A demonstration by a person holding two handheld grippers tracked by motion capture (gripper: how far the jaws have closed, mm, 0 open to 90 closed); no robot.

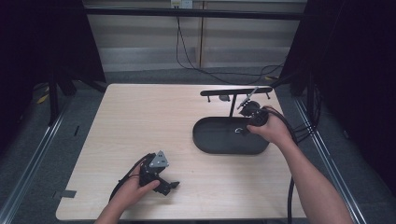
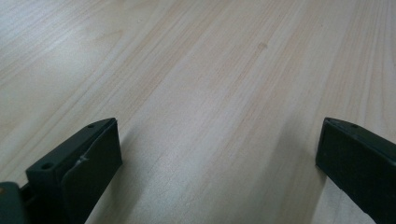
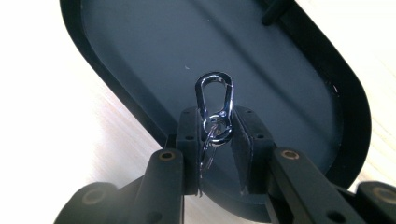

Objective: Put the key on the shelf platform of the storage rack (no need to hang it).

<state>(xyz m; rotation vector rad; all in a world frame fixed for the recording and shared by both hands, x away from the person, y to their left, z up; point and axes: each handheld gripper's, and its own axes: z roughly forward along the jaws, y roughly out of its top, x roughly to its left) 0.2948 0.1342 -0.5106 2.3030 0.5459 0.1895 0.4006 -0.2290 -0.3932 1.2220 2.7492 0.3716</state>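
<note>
Carabiner keyring [image 3: 215, 100]: a bright metal clip with a split ring and what looks like a key hanging below it, held between the jaws of the right gripper [image 3: 215, 140], which are pinched narrow on the ring end. The clip's loop stands clear above the jaw tips, over the inside of the black oval tray [image 3: 140, 51]. In the high view the right gripper [image 1: 243, 129] is above the tray's right end, and the tray [image 1: 205, 140] sits toward the table's right edge. Behind it a black T-shaped stand [image 1: 232, 100] carries a crossbar with small pegs.

Risks, as judged:
- The grip is on a small, smooth, rounded part; the piece could pivot or slip out and fall into the tray.
- The dangling key may swing and catch the tray rim or a peg.
- If hanging on a peg is intended, the loop is narrow and a slight misalignment would miss or nudge the light stand.

Left gripper [image 1: 164, 183] rests low near the table's front edge [image 1: 187, 215], jaws wide apart with bare wood between them; no hazard there.
</note>
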